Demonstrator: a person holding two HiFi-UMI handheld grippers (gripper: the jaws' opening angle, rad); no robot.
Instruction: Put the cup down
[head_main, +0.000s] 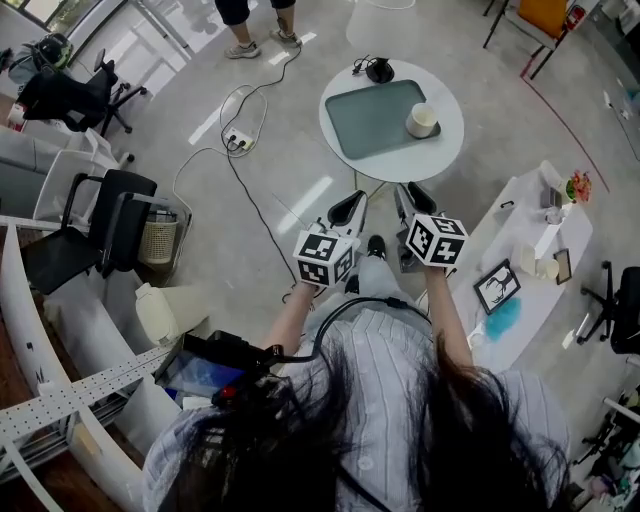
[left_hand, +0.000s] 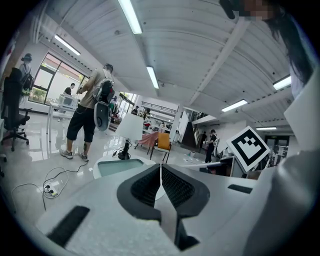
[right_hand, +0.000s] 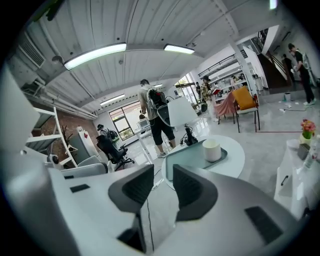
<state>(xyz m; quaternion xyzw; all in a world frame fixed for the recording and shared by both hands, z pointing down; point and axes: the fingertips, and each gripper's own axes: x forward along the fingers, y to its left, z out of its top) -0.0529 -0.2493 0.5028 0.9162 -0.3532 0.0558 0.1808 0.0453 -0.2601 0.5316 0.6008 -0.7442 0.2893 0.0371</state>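
nearest me, the left fingers (head_main: 347, 210) are clenched pad to pad on nothing. just beside them at 3 o'clock, the right fingers (head_main: 414, 197) stand released, with a clear gap between the pads and only the floor (head_main: 290, 130) showing through it. neither carries anything.

both point toward 12 o'clock, and a stretch of bare floor lies between them and the round counter (head_main: 450, 145), so they are well apart from it. on the counter lies a grey-green tray (head_main: 368, 120). the cup (head_main: 422, 120) stands upright at the tray's 3 o'clock end, touching nothing else. from my fingers it sits at about 1 o'clock.

beyond it, at the counter's 12 o'clock edge, is a black lamp base (head_main: 379, 70). farther off, at 11 o'clock, a person's feet (head_main: 243, 48) stand on the floor.

as i judge it, the putting down is done: the cup rests on its own, looks steady, and my fingers are off it. i see nothing left to do except stay clear of the counter.
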